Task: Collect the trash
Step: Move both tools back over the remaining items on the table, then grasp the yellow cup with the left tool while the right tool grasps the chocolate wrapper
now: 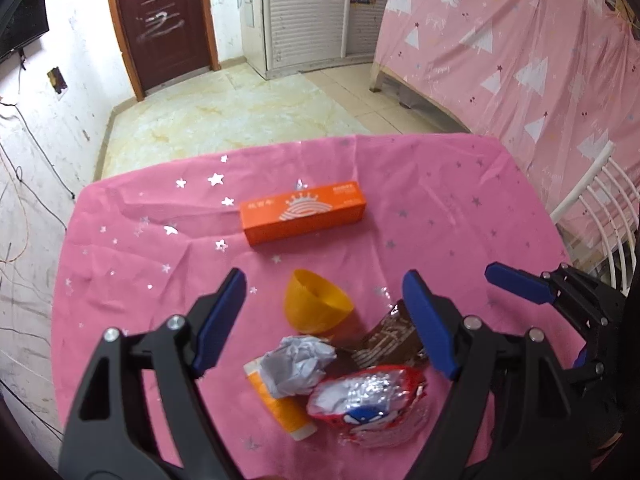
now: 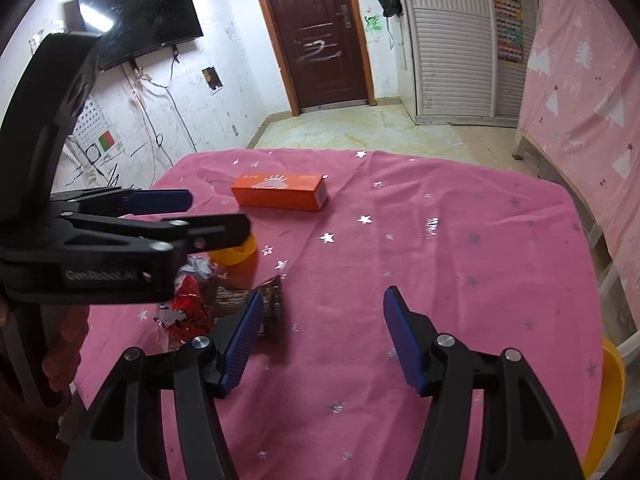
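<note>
On the pink starry tablecloth [image 1: 120,260] lies a heap of trash: crumpled grey paper [image 1: 298,364], an orange tube [image 1: 280,404], a red foil snack bag [image 1: 372,404] and a brown wrapper [image 1: 384,340]. A yellow cup [image 1: 316,304] lies on its side behind them, with an orange box [image 1: 304,214] further back. My left gripper [image 1: 325,276] hovers open over the heap, holding nothing. My right gripper [image 2: 324,294] is open above bare cloth [image 2: 440,260], just right of the brown wrapper [image 2: 272,296] and the red bag [image 2: 188,308]. The left gripper [image 2: 218,212] partly hides the cup [image 2: 236,254].
A white chair [image 1: 592,208] stands at the table's right edge, and something yellow [image 2: 608,392] sits below that edge. A pink curtain [image 1: 520,60] hangs on the right. A person's hand [image 2: 64,344] holds the left gripper. Beyond the table are tiled floor and a door [image 2: 320,32].
</note>
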The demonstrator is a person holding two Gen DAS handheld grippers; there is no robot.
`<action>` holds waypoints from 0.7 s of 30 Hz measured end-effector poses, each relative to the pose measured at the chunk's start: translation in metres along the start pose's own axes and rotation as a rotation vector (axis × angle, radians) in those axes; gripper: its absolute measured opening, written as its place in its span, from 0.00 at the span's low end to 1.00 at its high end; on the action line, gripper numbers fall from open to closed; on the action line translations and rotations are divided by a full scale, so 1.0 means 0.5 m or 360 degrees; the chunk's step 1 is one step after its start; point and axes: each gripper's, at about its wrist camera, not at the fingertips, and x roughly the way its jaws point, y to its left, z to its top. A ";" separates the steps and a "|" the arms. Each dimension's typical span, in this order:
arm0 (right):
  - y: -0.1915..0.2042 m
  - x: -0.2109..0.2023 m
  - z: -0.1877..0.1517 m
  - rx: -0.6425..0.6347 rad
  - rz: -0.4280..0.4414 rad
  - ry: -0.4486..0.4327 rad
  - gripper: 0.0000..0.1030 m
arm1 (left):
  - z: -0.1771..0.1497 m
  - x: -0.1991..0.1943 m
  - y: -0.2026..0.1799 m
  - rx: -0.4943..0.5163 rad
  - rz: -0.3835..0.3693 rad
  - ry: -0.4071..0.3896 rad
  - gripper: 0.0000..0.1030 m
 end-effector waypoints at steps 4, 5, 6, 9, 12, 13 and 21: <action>0.017 0.012 0.001 -0.0034 0.0015 0.0024 0.55 | -0.001 0.012 0.000 0.0010 -0.0016 0.0020 0.74; 0.022 0.014 0.001 -0.0045 0.0020 0.0030 0.55 | -0.002 0.015 0.001 0.0013 -0.0018 0.0025 0.74; 0.026 0.018 0.003 -0.0051 0.0029 0.0036 0.55 | -0.002 0.019 0.002 0.0014 -0.0020 0.0032 0.74; 0.042 0.027 0.006 -0.0060 0.0051 0.0050 0.55 | -0.003 0.029 0.005 0.0016 -0.0011 0.0050 0.70; 0.053 0.035 0.008 -0.0079 0.0061 0.0068 0.55 | -0.004 0.042 0.008 0.0017 -0.0019 0.0084 0.61; 0.058 0.038 0.008 -0.0084 0.0063 0.0074 0.55 | -0.006 0.045 0.009 0.0020 -0.0019 0.0092 0.55; 0.097 0.067 0.008 -0.0145 0.0077 0.0134 0.55 | -0.020 0.057 0.021 0.0056 -0.0045 0.0105 0.36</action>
